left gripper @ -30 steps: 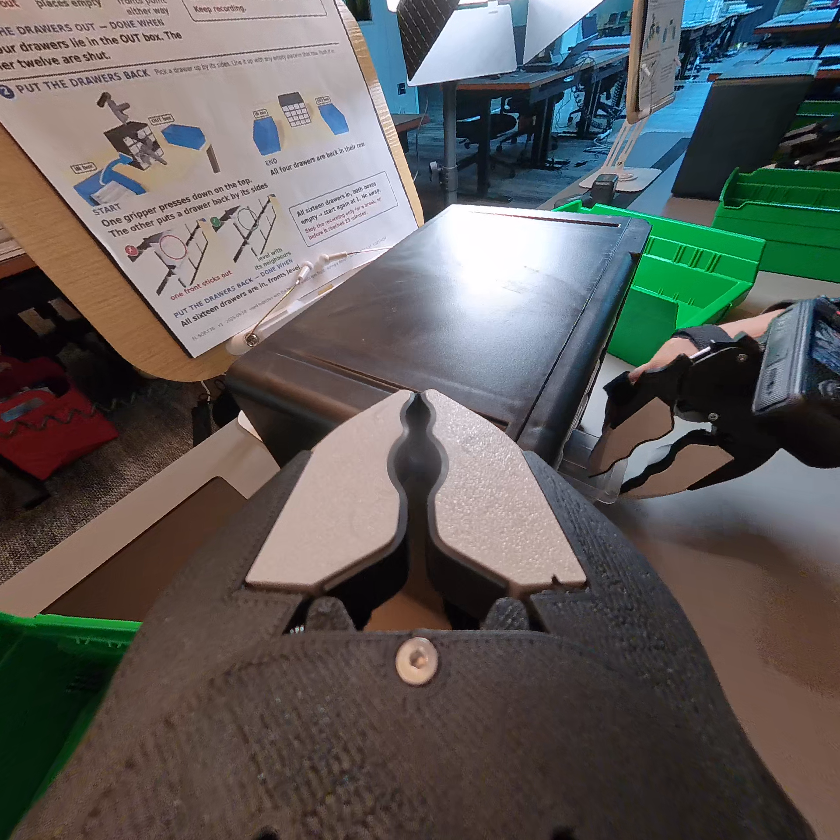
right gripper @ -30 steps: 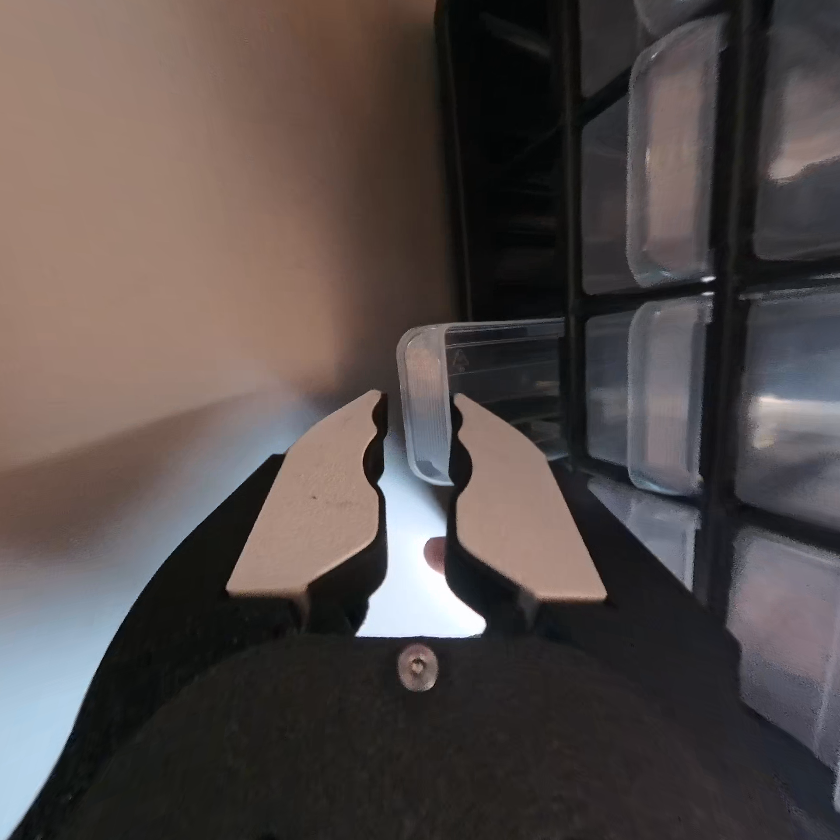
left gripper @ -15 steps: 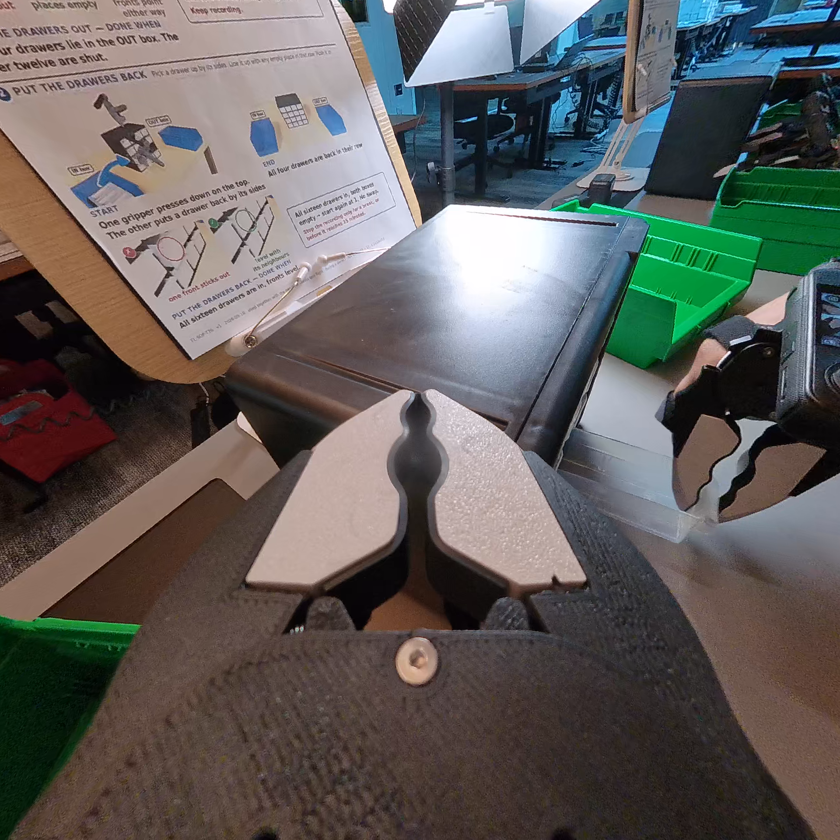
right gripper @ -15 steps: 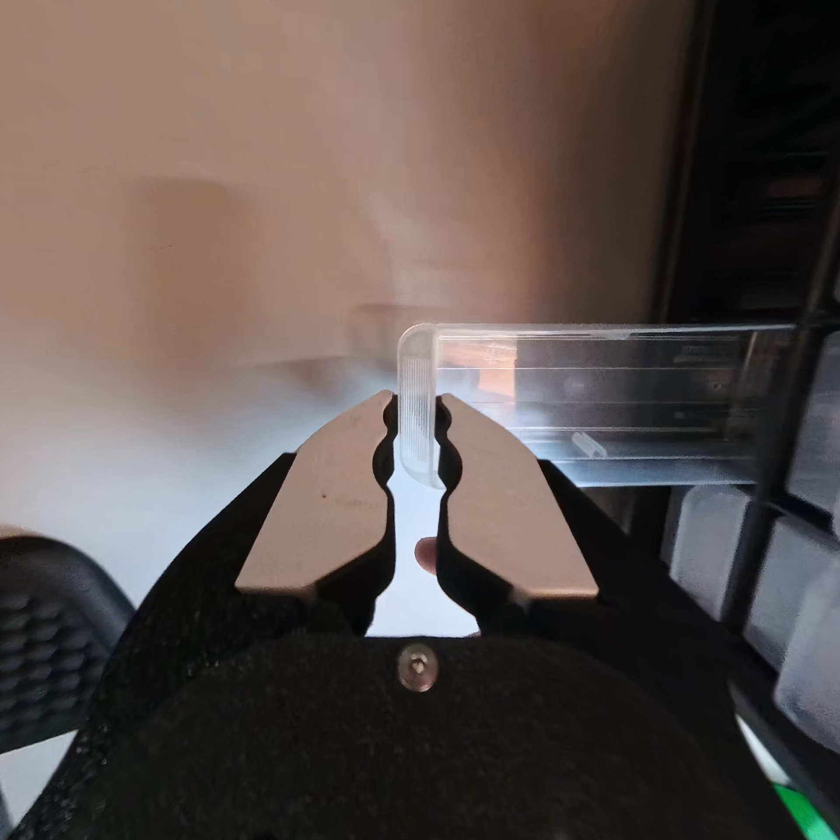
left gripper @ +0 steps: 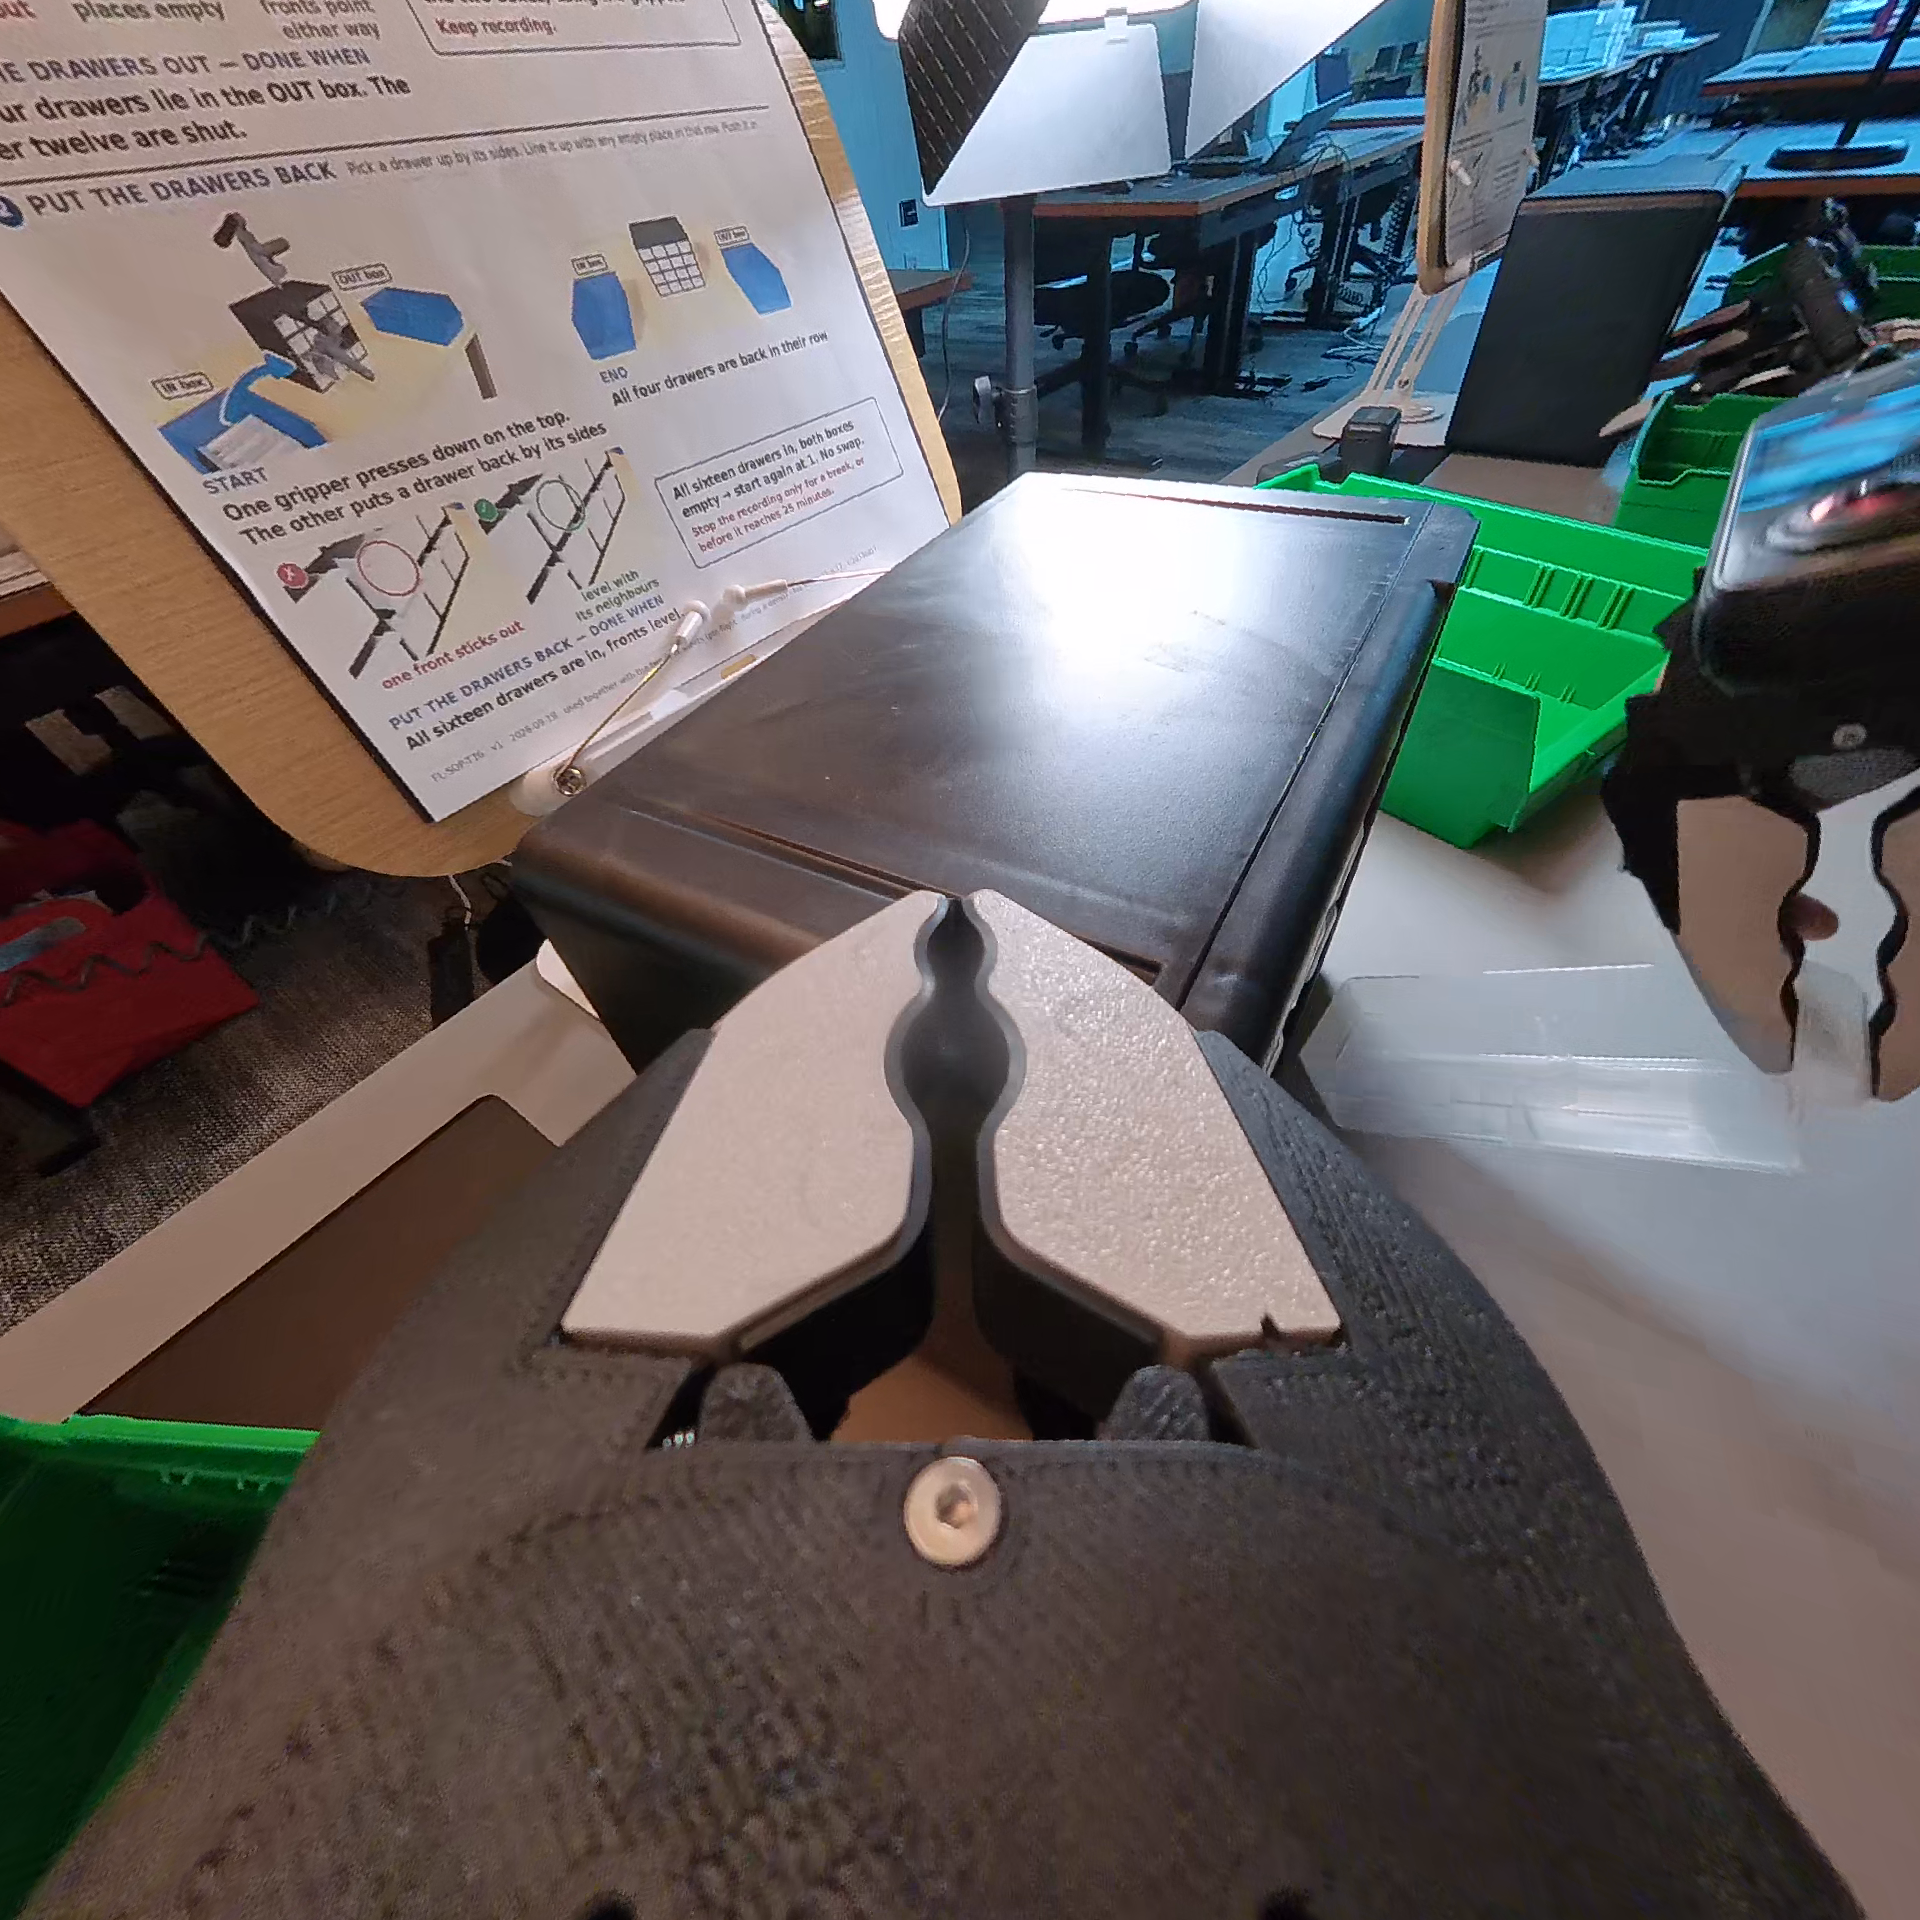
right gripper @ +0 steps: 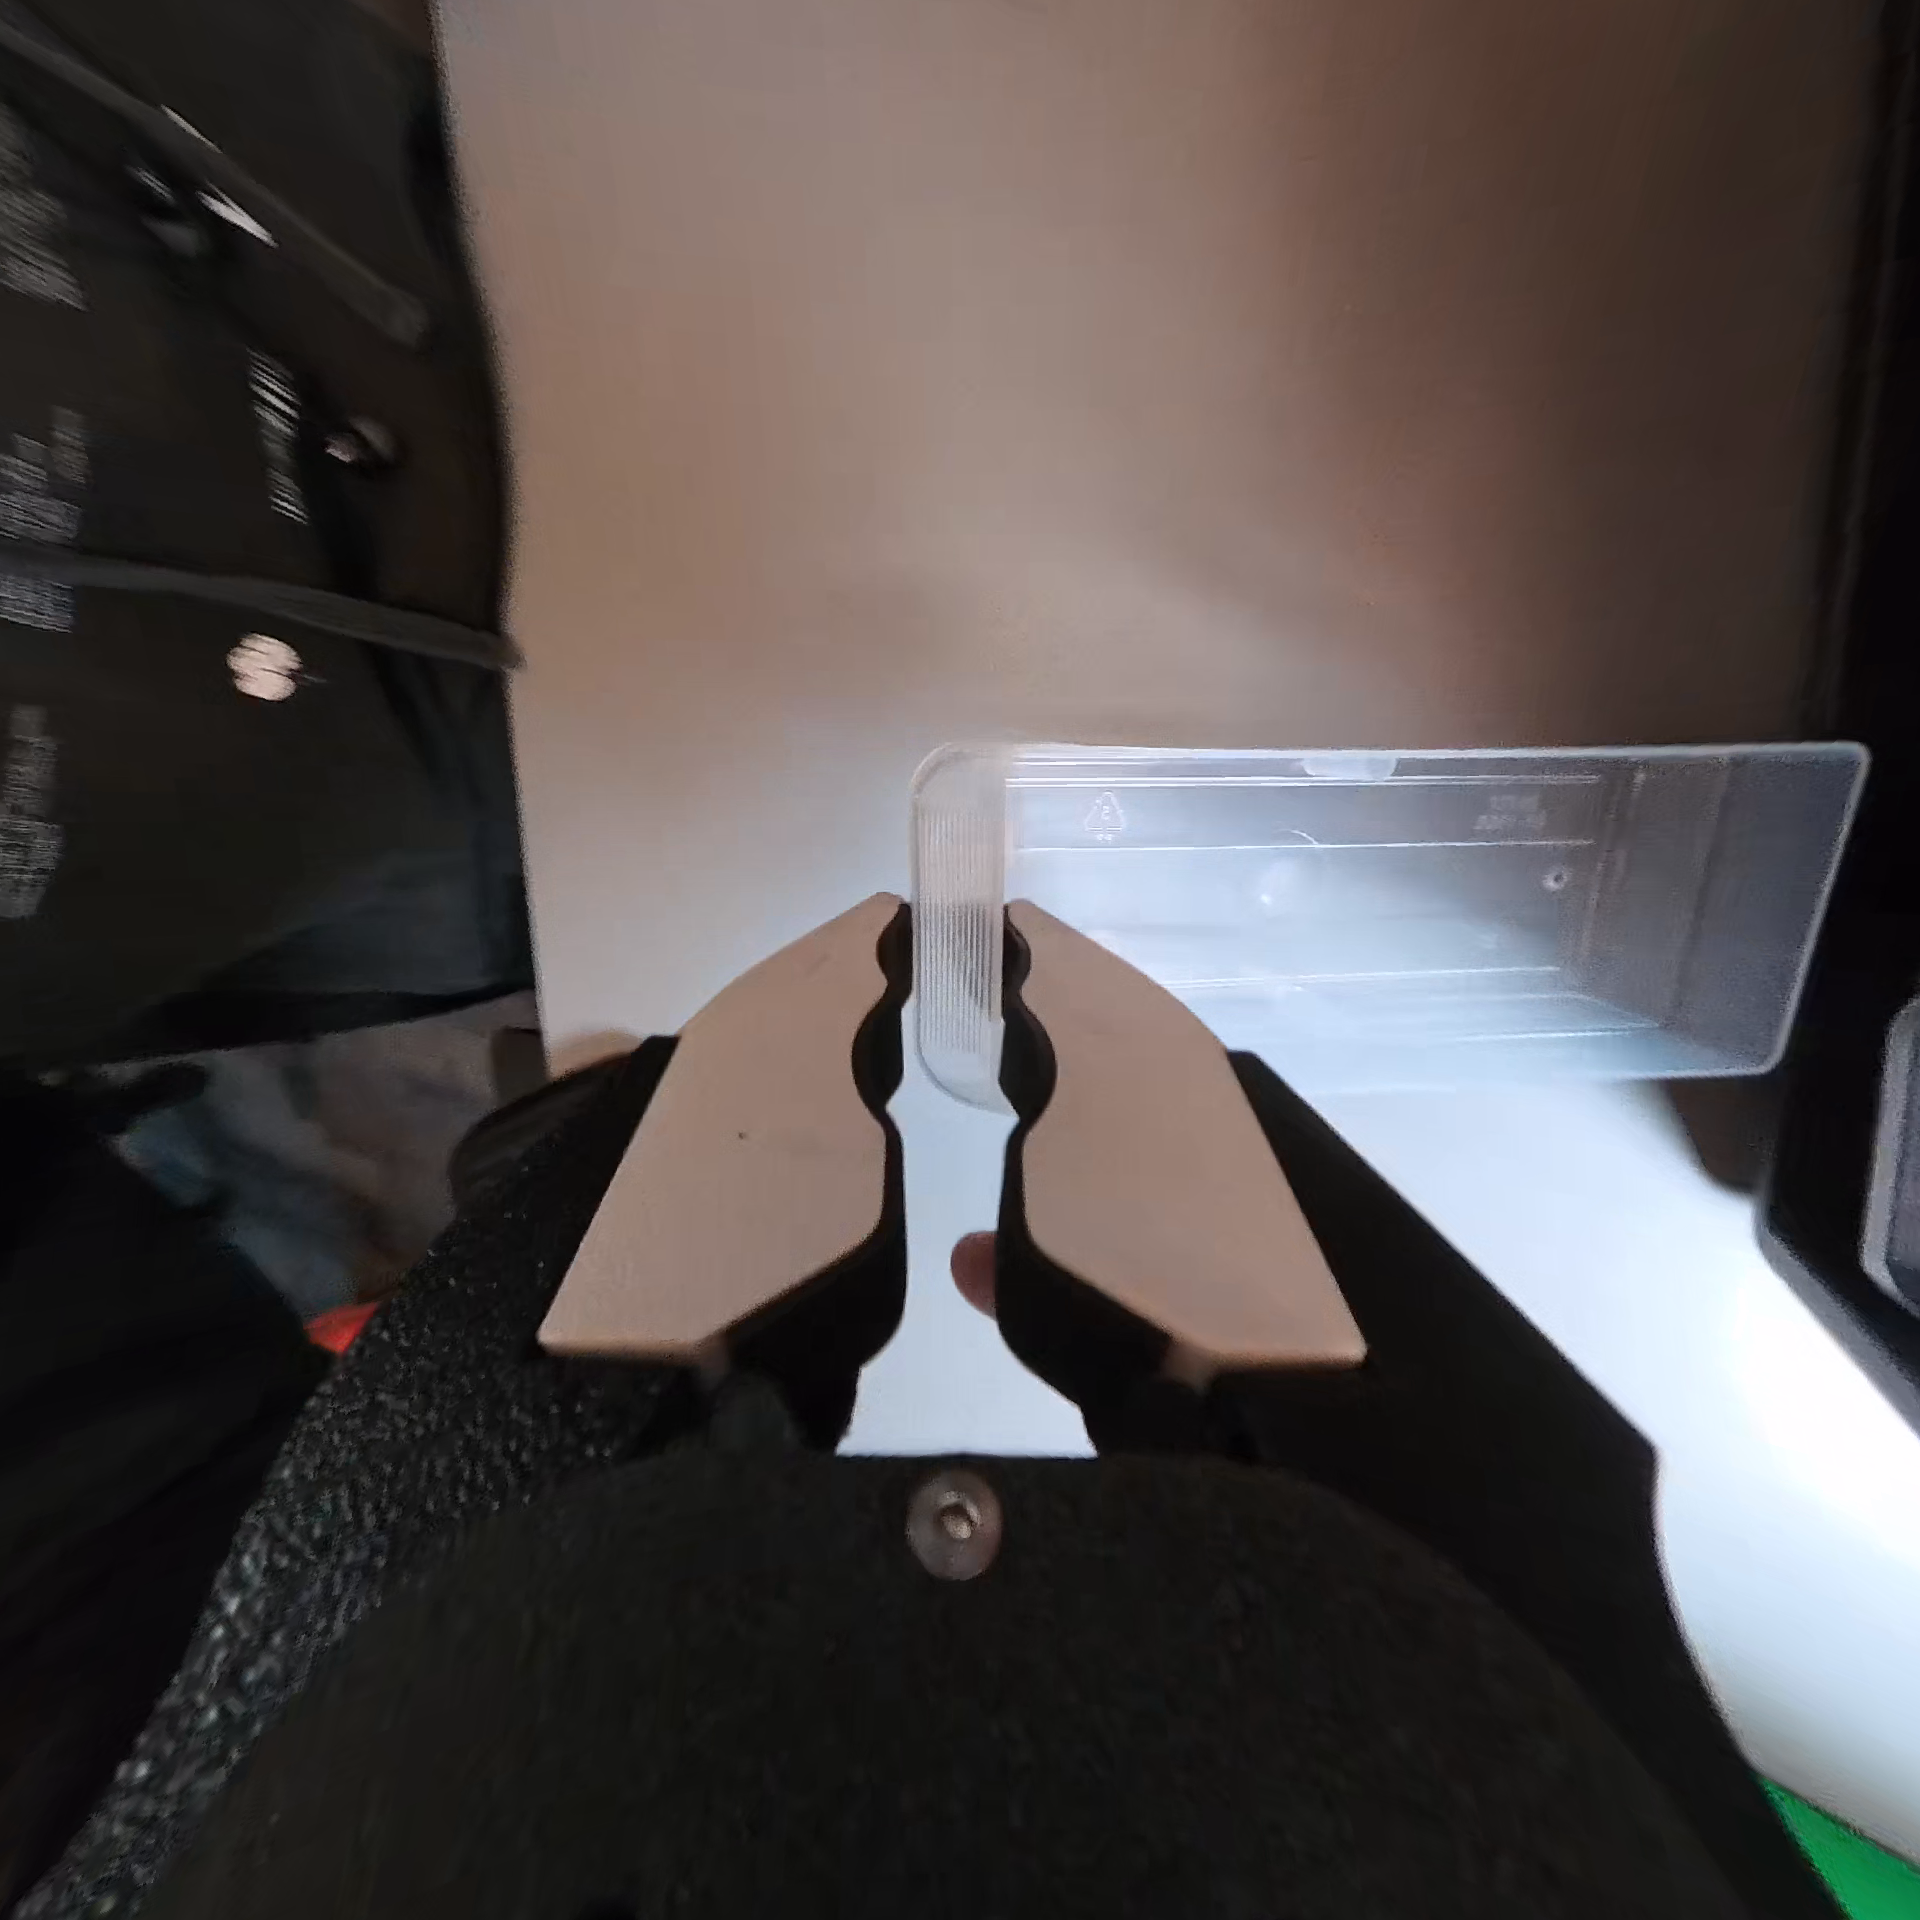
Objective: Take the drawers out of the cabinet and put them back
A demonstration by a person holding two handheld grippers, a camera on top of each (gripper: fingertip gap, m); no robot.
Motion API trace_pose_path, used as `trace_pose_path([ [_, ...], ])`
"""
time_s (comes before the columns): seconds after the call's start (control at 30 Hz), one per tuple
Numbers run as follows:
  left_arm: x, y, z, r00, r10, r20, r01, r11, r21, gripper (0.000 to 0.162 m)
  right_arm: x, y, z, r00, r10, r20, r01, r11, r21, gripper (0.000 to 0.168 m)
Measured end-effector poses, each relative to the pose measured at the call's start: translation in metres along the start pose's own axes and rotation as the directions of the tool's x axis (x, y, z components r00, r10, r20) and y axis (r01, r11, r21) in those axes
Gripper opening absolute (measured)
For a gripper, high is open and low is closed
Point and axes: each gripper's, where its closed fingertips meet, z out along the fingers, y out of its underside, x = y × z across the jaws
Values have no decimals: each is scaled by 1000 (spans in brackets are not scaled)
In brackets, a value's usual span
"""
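We record one left gripper, jaws pressed together on nothing, resting by the cabinet top's near edge. One clear drawer hangs wholly free of the cabinet above the table, beside its front. One right gripper pinches the drawer's ribbed front tab. We judge the drawer light, stiff, thin-walled and slippery; the tab suits pulling, its sides carrying. Two green bins are counted past the cabinet, near the table's far edge.

left claw closed, tips on black cabinet | right claw pinching clear drawer
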Motion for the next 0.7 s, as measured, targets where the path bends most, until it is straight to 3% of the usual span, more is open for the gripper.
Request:
trace_pose_path([
  [0.17, 0, 0, 0, 1000, 11, 3, -11, 1000, -2, 1, -28, -10, -15, 998, -45, 40, 37, 983, 182, 14],
  [0.33, 0, 0, 0, 1000, 1, -5, -1, 1000, 4, 1, -62, 5, -27, 996, -35, -86, 62, 939, 340, 14],
  [0.53, 0, 0, 0, 1000, -8, -8, 8, 1000, 11, 0, -78, 46, -76, 951, 151, -269, -2, 876, 483, 14],
  [0.7, 0, 0, 0, 1000, -6, -4, 6, 1000, 10, 1, -18, 100, -134, 777, 487, -399, -195, 788, 584, 14],
])
